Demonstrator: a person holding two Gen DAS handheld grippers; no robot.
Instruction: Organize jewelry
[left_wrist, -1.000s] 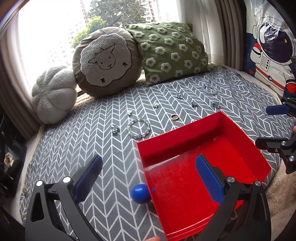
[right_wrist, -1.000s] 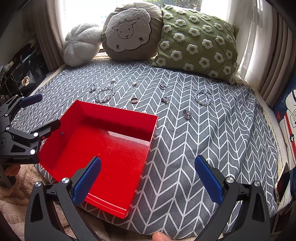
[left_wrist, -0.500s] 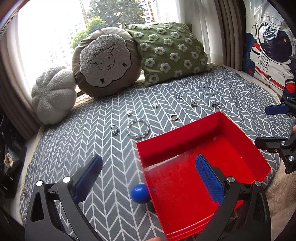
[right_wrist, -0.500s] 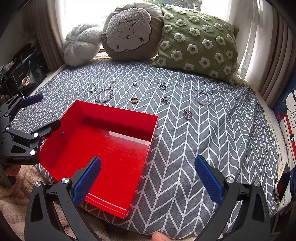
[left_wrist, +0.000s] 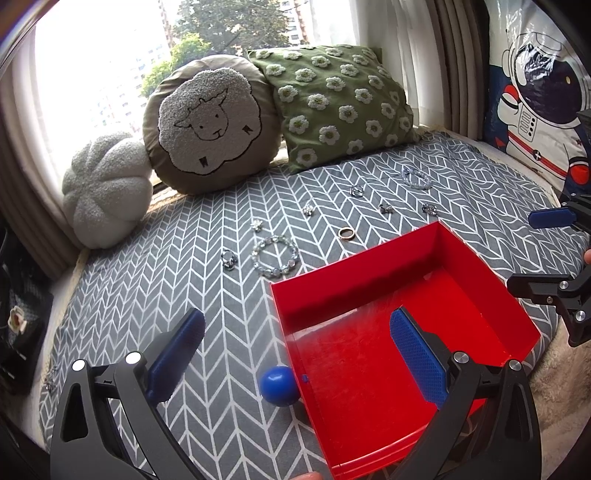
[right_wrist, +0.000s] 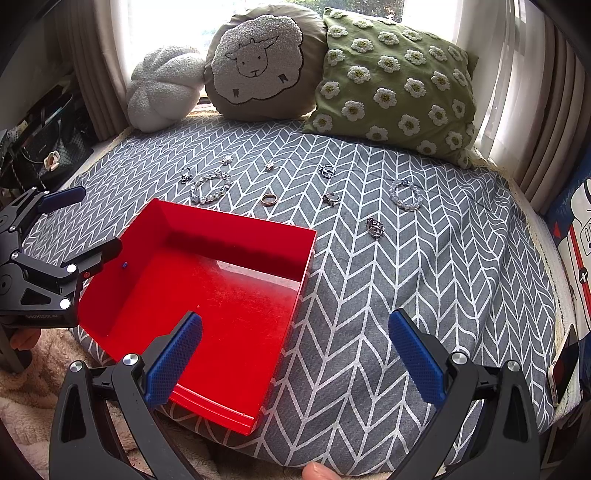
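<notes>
An empty red box (left_wrist: 369, 369) (right_wrist: 207, 295) lies on the grey chevron cushion (left_wrist: 184, 280) (right_wrist: 406, 277). Beyond it the jewelry is scattered: a beaded bracelet (left_wrist: 275, 256) (right_wrist: 209, 186), a gold ring (left_wrist: 346, 233) (right_wrist: 268, 199), a second clear bracelet (left_wrist: 416, 178) (right_wrist: 405, 194) and several small silver rings (right_wrist: 375, 227). My left gripper (left_wrist: 295, 350) hovers open at the box's near left corner. My right gripper (right_wrist: 295, 350) is open too, above the box's right wall. Neither holds anything.
A blue knob (left_wrist: 277, 385) sticks out of the box's left wall. Against the window lean a white pumpkin pillow (left_wrist: 105, 190), a sheep pillow (left_wrist: 210, 122) and a green flowered pillow (left_wrist: 332, 103). An astronaut cushion (left_wrist: 543, 99) stands at right; a phone (right_wrist: 563, 363) rests on the right ledge.
</notes>
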